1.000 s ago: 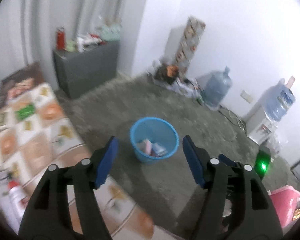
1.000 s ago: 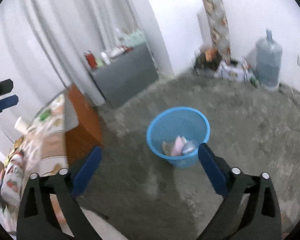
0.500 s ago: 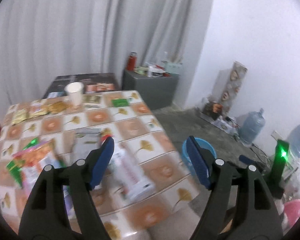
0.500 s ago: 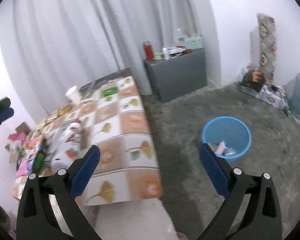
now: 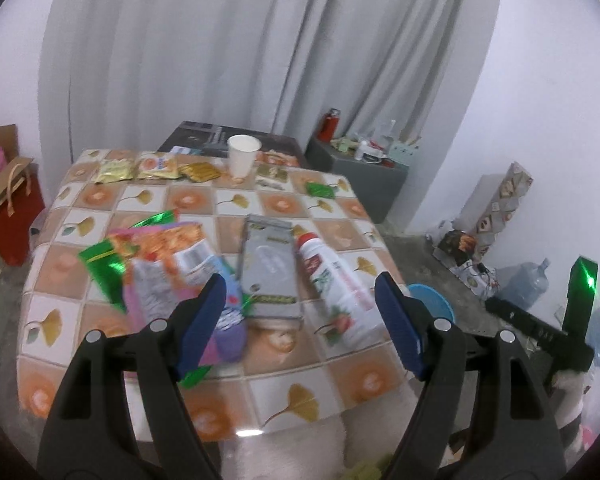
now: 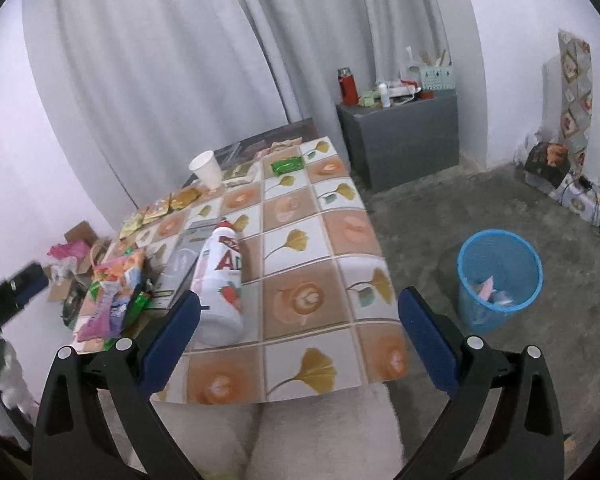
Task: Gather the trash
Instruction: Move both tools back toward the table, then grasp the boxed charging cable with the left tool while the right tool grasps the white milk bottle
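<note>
The left hand-held gripper [image 5: 300, 316] hangs over the near edge of the table [image 5: 292, 396], its blue pads spread wide with nothing between them. The last two readings differ too little to call them moving. The right hand-held gripper [image 6: 298, 338] is likewise spread and empty, above the table's near right corner.

The trash lies on the table's tiled cloth. In the left view, a heap of wrappers [image 5: 164, 264] sits at 10 o'clock from the left hand-held gripper, pink, green and orange foil overlapping, blurred. A flat grey box [image 5: 269, 266] lies at 12 o'clock, just beside a white bottle [image 5: 336, 280] with a red cap, on its side at 1 o'clock. Whether box and bottle touch cannot be told. Near the far edge, a paper cup [image 5: 242, 155] stands upright at 12 o'clock, with gold sachets [image 5: 152, 170] to its 9 o'clock and a small green packet [image 5: 320, 190] to its 4 o'clock.

In the right view, the bottle [image 6: 222, 280] lies at 11 o'clock from the right hand-held gripper, close to its left pad but apart from it. The blue bin [image 6: 498, 276] stands on the floor at 2 o'clock, well apart from the table, with a few pieces of rubbish inside. A grey cabinet [image 6: 404, 140] with clutter on top stands by the curtain [image 6: 220, 60] at 12 o'clock.
</note>
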A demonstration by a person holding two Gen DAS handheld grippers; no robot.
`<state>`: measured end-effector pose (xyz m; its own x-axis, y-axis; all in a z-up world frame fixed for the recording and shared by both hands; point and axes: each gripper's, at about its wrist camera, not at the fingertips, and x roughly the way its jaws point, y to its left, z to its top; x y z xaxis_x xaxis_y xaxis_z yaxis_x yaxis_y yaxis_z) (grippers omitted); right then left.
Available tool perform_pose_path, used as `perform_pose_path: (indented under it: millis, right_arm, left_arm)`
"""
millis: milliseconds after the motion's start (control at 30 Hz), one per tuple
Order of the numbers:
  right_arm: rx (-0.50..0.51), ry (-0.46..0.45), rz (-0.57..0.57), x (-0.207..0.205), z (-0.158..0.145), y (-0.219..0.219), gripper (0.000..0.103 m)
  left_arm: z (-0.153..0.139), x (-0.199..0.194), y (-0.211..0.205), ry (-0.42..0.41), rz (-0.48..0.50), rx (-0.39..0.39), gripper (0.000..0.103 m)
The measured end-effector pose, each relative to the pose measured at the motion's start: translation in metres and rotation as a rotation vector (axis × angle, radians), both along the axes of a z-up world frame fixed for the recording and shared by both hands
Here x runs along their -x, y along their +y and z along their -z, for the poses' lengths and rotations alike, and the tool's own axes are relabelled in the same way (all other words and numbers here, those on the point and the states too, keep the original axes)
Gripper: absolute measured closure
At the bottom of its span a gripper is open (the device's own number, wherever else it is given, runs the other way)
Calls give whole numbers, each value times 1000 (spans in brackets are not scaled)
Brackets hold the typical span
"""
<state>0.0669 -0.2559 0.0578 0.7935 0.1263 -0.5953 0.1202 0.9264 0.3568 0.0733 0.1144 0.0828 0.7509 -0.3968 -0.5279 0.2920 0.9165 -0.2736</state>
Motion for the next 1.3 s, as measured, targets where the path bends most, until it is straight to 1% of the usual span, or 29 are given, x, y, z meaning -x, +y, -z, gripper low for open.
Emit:
perform_pose_path:
  millis: [133, 233, 300, 467, 633, 867, 967, 1067, 1133, 1200, 1267, 1300]
  right_arm:
    - [-29, 26, -31, -18, 6, 11, 7]
    - [-41, 64, -69, -37, 12, 24, 7]
    - [-45, 83, -90, -48, 15, 31, 7]
    - [-29, 116, -130, -81, 16, 52, 7]
    - [-6, 149, -187, -116, 21, 73, 7]
    - [29, 263, -269, -165, 49, 98, 8]
    - [32, 307, -292, -179, 62, 104, 12]
    - [27, 342, -318, -187, 73, 108, 16]
    - [18, 366, -326, -191, 79, 107, 25]
    - [-29, 383, -337, -193, 86, 103, 29]
    - [-67, 381, -345, -193, 88, 98, 34]
    - [-76, 378, -342, -192, 87, 96, 38]
  left_arm:
    - [9, 4, 13, 17, -13, -16, 30]
    - [19, 2, 21, 41, -10, -1, 30]
    - [26, -1, 21, 60, 3, 9, 30]
    - [41, -19, 12, 100, 52, 4, 30]
    - [43, -37, 6, 115, 87, -3, 30]
    - [44, -55, 4, 138, 87, -36, 30]
    - [44, -69, 0, 182, 82, -62, 28]
    - [43, -92, -11, 228, 87, -126, 27]
    - [41, -109, -17, 247, 109, -143, 27]
    - [39, -129, -23, 282, 127, -147, 27]
    - [42, -157, -30, 340, 152, -128, 27]
    - [45, -169, -32, 377, 148, -124, 27]
